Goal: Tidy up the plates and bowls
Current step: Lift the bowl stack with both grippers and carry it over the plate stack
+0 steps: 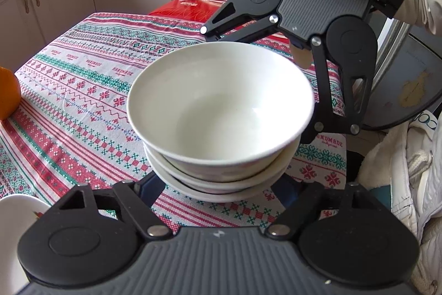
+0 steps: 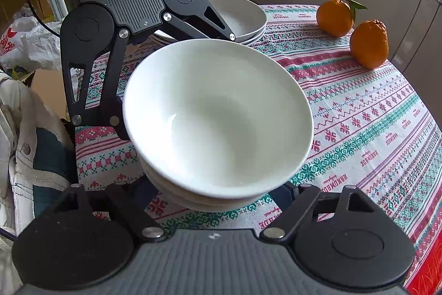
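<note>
You've got a stack of white bowls (image 1: 221, 112) sitting between both grippers, over the patterned tablecloth (image 1: 83, 90) near the table's right edge in the left wrist view. The left gripper (image 1: 221, 184) is spread wide, its fingers reaching under either side of the lowest bowl; the right gripper (image 2: 218, 192) is spread the same way from the opposite side (fingertips are hidden under the bowls in both views, so I can't tell whether they touch the ceramic or just flank it). I also can't tell if the stack is resting on the cloth or already lifted. Main risk, judging from this: the top bowl sits slightly off-centre and tilted on the ones below, so any uneven lift or a jerk from one side could slide it off. Glazed ceramic against bare fingers is slippery, and two wide-open claws cradling rather than pinching give little hold. The table edge is close on that side, with a white jacket (image 1: 414, 170) beside it, so a slip likely goes to the floor. In the right wrist view a second stack of bowls (image 2: 243, 15) sits at the far side and two oranges (image 2: 353, 29) far right; swing wide and you clip them. Move both sides together, level.
</note>
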Demonstrator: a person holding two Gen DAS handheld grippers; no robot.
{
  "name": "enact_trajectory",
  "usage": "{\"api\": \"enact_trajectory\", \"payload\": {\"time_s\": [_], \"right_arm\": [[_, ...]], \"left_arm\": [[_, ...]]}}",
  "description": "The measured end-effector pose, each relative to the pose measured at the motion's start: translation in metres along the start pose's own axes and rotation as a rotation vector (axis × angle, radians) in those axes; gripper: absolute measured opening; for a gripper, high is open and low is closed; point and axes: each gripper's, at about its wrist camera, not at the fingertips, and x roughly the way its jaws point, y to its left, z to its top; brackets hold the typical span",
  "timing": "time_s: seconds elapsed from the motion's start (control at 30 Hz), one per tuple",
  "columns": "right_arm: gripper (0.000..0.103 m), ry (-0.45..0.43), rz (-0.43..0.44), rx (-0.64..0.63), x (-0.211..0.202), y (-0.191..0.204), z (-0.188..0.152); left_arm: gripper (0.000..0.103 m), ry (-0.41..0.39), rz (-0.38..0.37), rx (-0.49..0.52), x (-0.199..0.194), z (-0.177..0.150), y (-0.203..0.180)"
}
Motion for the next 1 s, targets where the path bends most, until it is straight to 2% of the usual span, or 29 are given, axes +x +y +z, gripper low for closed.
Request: {"api": "enact_trajectory", "payload": {"time_s": [0.3,0.6,0.8,1.0], "right_arm": [[0.088,0.004,-0.028,-0.029,-0.012,0.005,0.022],[0.088,-0.024,-0.037,-0.137,-0.016,0.01,0.073],[0.088,-0.06,-0.026,-0.218,-0.001,0.01,0.116],[0.088,-0.072,0.02,-0.272,0.027,0.005,0.15]], "left_arm": [[0.082,-0.052,0.038,0.007,-0.028,0.0,0.001],[0.082,-0.092,0.131,-0.03,-0.074,-0.013,0.014],[0.082,-0.089,0.223,-0.067,-0.102,-0.027,0.032],[0.082,-0.063,0.29,-0.12,-0.116,-0.048,0.048]]}}
